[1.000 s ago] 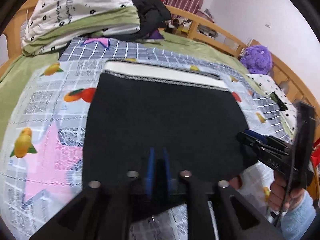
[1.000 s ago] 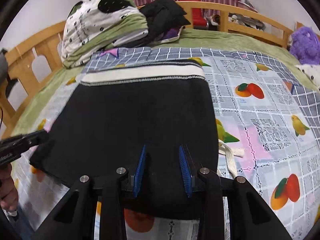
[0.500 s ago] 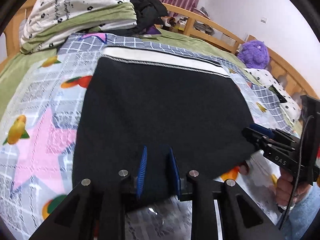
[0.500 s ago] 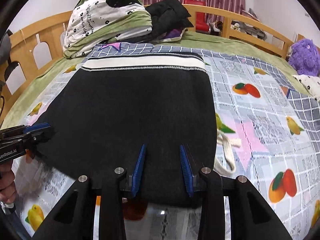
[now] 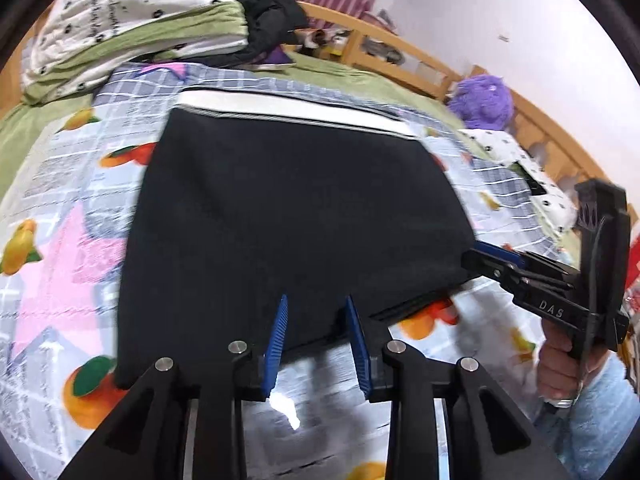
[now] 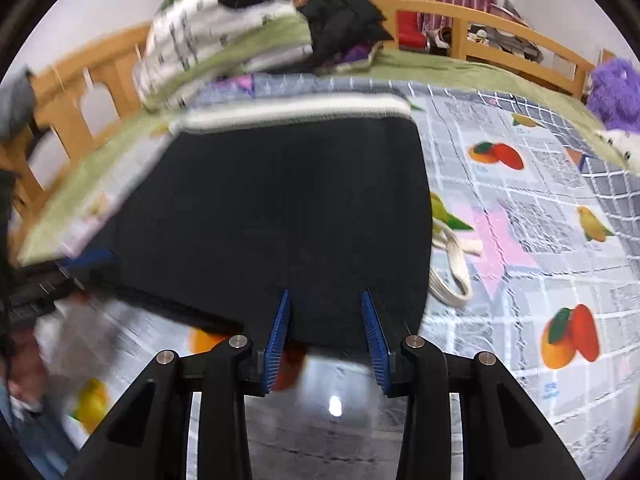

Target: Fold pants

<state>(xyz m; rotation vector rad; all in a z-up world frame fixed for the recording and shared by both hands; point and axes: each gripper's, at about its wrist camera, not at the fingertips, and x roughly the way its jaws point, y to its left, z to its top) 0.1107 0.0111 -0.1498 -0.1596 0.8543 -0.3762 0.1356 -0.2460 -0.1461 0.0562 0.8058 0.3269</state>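
Two black grippers with blue ribbed pads work at the near hem of the folded black pants with a cream ribbed waistband (image 5: 296, 216). The left gripper (image 5: 318, 330) has just been opening its jaws; they now stand a little apart, with the near edge of the dark cloth lying between the pads and no pad visibly pressing on it. The right gripper (image 6: 328, 328) has its jaws somewhat wider apart, also straddling the near hem, the cloth slack between the pads rather than pinched. From the left wrist view the right gripper shows off to the right, its tip at the pants' corner, carried by a hand (image 5: 560, 368) in a pale blue sleeve.

Beyond both grippers the pants lie flat on the bed (image 6: 520, 220), whose sheet is a grey grid printed with fruit and pink stars. The waistband sits at the far end. A cream drawstring (image 6: 452, 268) trails out just to the right of the pants. Further off are a pile of green and white spotted bedding (image 5: 132, 28), a purple plush toy (image 5: 486, 102) and the wooden bed rail (image 6: 500, 40).
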